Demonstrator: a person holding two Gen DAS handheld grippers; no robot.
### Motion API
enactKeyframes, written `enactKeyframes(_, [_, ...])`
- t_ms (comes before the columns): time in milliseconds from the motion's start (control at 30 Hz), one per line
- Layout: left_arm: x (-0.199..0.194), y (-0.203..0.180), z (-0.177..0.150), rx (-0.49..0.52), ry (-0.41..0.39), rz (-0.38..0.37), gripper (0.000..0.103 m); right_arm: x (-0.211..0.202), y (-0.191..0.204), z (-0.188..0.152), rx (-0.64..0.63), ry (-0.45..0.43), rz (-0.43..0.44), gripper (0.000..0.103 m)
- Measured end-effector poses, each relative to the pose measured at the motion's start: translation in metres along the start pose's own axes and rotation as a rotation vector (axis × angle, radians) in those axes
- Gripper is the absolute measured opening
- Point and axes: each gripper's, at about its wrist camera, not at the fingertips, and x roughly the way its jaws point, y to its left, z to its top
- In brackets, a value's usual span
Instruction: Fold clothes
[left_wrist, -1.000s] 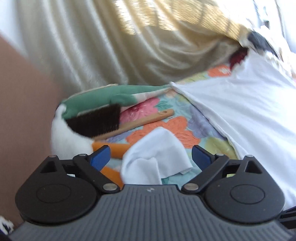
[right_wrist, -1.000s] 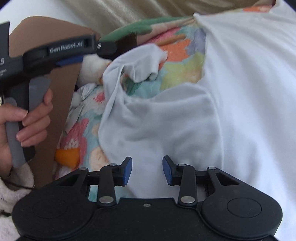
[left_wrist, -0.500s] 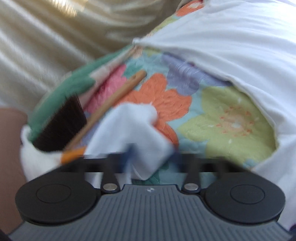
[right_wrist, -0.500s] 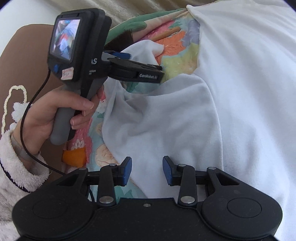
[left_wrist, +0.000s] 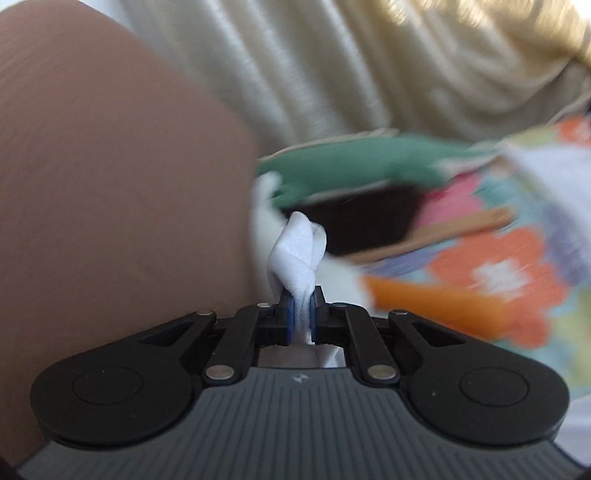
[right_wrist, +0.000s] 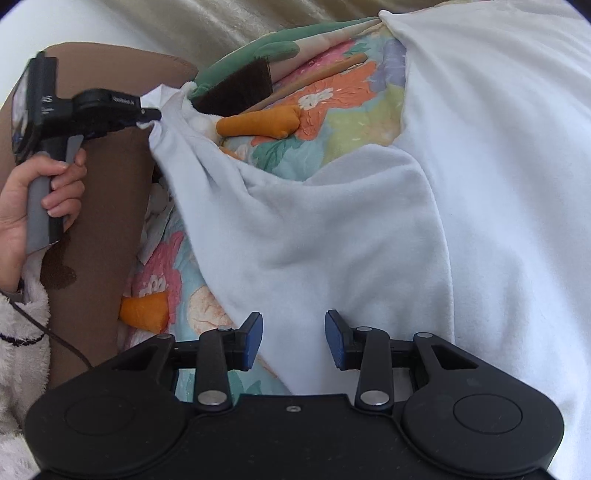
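A soft white fleece garment (right_wrist: 332, 229) lies spread on a flower-patterned quilted bed (right_wrist: 354, 122). The left gripper (left_wrist: 301, 314) has just closed and pinches a bunched sleeve end. The right gripper (right_wrist: 293, 341) sits half spread over the cloth, pinching nothing. The step looks like drawing the sleeve out; next, probably carry it across the body.
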Motion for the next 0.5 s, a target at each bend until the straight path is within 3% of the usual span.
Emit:
enactKeyframes(200, [0.022,-0.032,-0.012,0.164,0.05,0.112,0.013,-0.002,0.01,-0.005,-0.055,0.026,-0.021,0.043])
enactKeyframes(267, [0.023,-0.04,-0.015,0.231,0.086,0.135,0.022,-0.005,0.011,-0.005,-0.06,0.034,-0.021,0.043])
enactKeyframes(333, [0.022,-0.046,-0.016,0.271,0.123,0.131,0.033,-0.004,0.011,-0.006,-0.068,0.042,-0.02,0.045])
enactKeyframes(400, [0.011,-0.045,-0.016,0.263,0.138,0.115,0.034,0.002,0.012,-0.007,-0.071,0.047,-0.017,0.048])
enactKeyframes(500, [-0.013,-0.038,-0.01,0.21,0.132,0.031,0.054,0.008,0.02,-0.006,-0.126,0.071,-0.028,0.048])
